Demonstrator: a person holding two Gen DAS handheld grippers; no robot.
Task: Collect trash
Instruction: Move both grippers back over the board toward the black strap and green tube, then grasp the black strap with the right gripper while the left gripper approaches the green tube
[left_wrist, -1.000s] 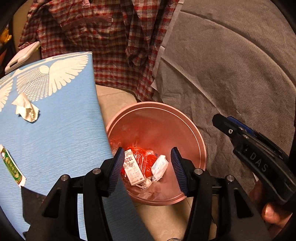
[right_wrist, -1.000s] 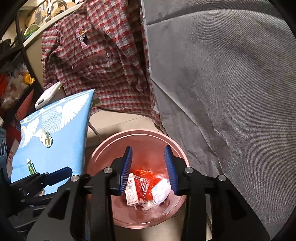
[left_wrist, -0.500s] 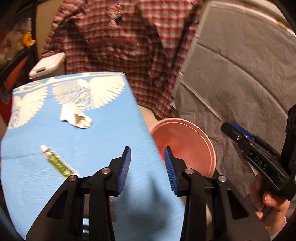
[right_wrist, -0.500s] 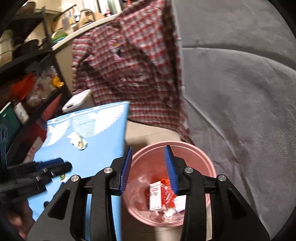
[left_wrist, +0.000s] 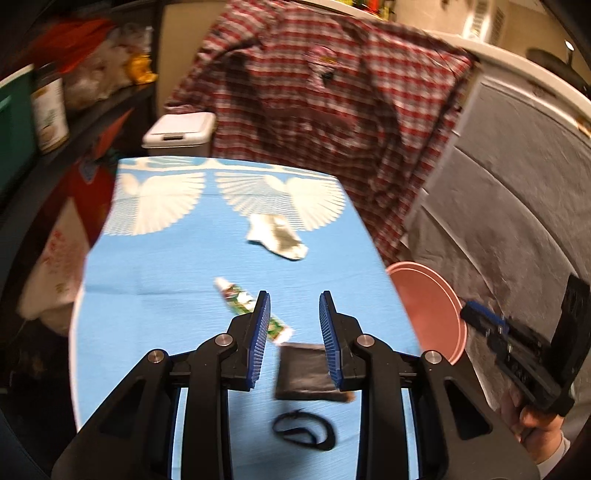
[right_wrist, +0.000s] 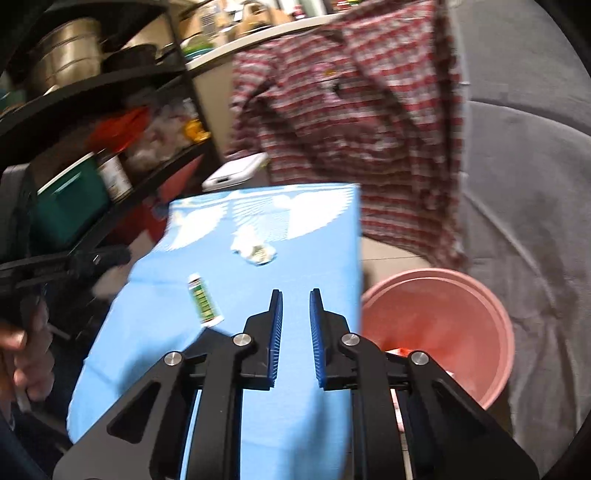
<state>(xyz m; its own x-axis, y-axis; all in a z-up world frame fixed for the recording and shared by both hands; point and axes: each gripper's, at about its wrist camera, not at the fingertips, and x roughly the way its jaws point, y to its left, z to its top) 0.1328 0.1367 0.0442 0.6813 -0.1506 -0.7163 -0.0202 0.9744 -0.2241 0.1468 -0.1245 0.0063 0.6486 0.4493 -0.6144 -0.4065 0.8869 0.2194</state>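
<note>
1. Hovering over the blue table (left_wrist: 155, 266), the left gripper (left_wrist: 294, 332) fills the lower centre of the left wrist view with its blue-padded jaws parted by a moderate gap and nothing held between them.
2. The green wrapper (left_wrist: 251, 310) lies flat on the table just above and left of that gripper; its long axis runs diagonally, white end toward the upper left, other end toward the lower right, partly hidden behind the left finger.
3. In the right wrist view the same wrapper (right_wrist: 204, 300) sits left of centre, long axis nearly vertical in the frame, leaning slightly to the lower right.
4. A crumpled tissue (left_wrist: 277, 238) rests higher up, on the white wing print, well apart from the wrapper; it shows in the right view too (right_wrist: 255, 251).
5. A dark square pouch (left_wrist: 304, 373) lies between the left gripper's fingers in the lower centre, touching the wrapper's lower end, with a black loop (left_wrist: 304, 430) below it.
6. The right gripper (right_wrist: 296, 332) sits over the table's right edge, jaws narrowly apart and empty.
7. The pink bucket (right_wrist: 480, 295) stands at the lower right, beside the table, with trash partly visible inside.
8. A plaid shirt (left_wrist: 332, 110) hangs across the upper centre.
</note>
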